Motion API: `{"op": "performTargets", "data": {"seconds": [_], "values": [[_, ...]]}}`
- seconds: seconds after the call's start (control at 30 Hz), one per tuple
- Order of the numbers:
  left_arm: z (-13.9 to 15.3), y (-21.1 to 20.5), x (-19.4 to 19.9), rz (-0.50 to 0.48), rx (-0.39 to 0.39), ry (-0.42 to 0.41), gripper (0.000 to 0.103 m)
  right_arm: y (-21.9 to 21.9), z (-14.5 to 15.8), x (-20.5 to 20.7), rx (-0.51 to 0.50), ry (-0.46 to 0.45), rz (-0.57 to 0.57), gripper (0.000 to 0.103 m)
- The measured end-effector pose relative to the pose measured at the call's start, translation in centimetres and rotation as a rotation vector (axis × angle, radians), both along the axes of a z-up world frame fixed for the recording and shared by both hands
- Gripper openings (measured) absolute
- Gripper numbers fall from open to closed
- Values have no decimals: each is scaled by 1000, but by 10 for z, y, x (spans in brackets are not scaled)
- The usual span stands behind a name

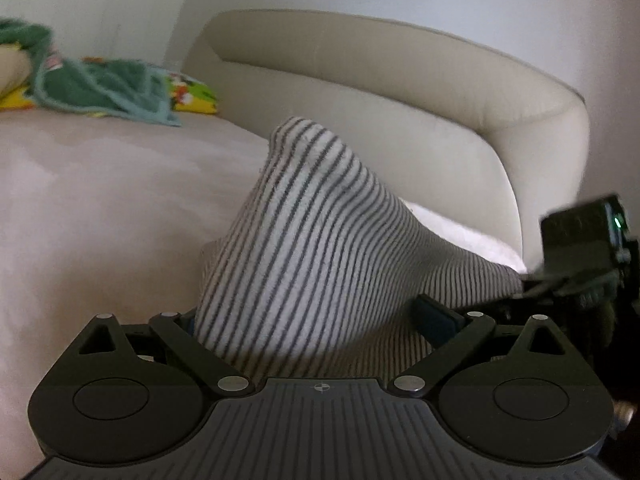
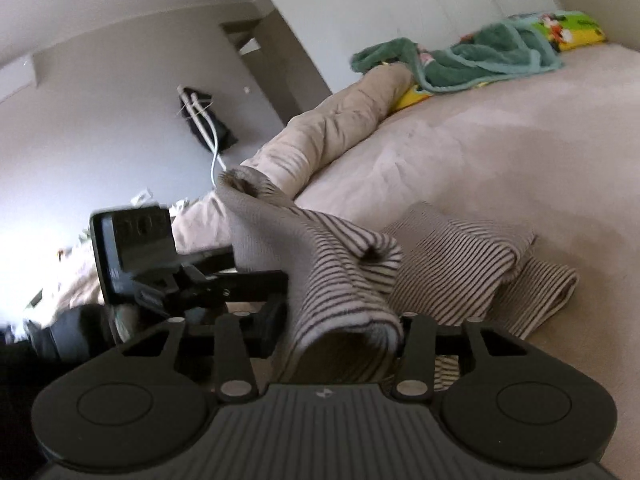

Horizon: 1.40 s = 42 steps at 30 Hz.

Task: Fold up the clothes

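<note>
The striped garment is clamped between the fingers of the left gripper and right gripper, above the beige bedsheet; no legible writing is seen.

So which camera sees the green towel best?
The right wrist view. There the green towel shows sharper and more complete, draped over a beige roll and a yellow cartoon cloth on the bed. The left wrist view shows it blurred, with part cut off at the picture's left edge.
</note>
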<state>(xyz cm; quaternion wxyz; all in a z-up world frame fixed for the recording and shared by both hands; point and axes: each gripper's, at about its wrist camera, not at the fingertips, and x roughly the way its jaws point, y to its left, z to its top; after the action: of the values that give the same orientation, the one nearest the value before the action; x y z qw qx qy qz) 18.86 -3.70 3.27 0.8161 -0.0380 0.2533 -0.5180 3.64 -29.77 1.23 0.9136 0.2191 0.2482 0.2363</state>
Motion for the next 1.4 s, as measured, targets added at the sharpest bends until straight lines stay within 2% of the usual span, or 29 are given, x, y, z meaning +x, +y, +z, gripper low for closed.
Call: {"op": "performTargets", "data": {"seconds": [0.17, 0.23, 0.3, 0.5, 0.6, 0.77, 0.9, 1.0, 1.13, 1.17, 1.2, 1.3, 1.4], "values": [[6, 26, -35, 104, -11, 40, 90, 29, 6, -17, -56, -27, 9, 34], [9, 34, -47, 137, -3, 49, 87, 44, 9, -24, -102, -25, 12, 31], [12, 41, -57, 168, 1, 58, 80, 60, 11, -34, -163, -33, 19, 29], [28, 70, -99, 232, -22, 64, 62, 92, 30, -55, -296, -48, 12, 20], [35, 85, -117, 255, -55, 79, 58, 107, 40, -68, -336, -49, 12, 20], [48, 116, -151, 273, -110, 89, 58, 138, 61, -99, -384, -72, 39, 20], [61, 142, -188, 284, -118, 43, 58, 155, 71, -123, -392, -93, 86, 20], [65, 129, -179, 300, -96, 46, 58, 163, 75, -135, -390, -106, 109, 20], [78, 99, -148, 312, -85, 21, 62, 138, 74, -118, -357, -96, 43, 20], [84, 89, -135, 319, -90, 10, 67, 129, 75, -111, -349, -100, 25, 20], [89, 80, -123, 327, -95, 0, 78, 119, 76, -101, -345, -108, 7, 20], [100, 65, -88, 393, -116, 3, 88, 88, 70, -66, -342, -113, -48, 26], [98, 69, -87, 451, -111, 15, 95, 60, 39, -26, -349, -30, -104, 32]]}}
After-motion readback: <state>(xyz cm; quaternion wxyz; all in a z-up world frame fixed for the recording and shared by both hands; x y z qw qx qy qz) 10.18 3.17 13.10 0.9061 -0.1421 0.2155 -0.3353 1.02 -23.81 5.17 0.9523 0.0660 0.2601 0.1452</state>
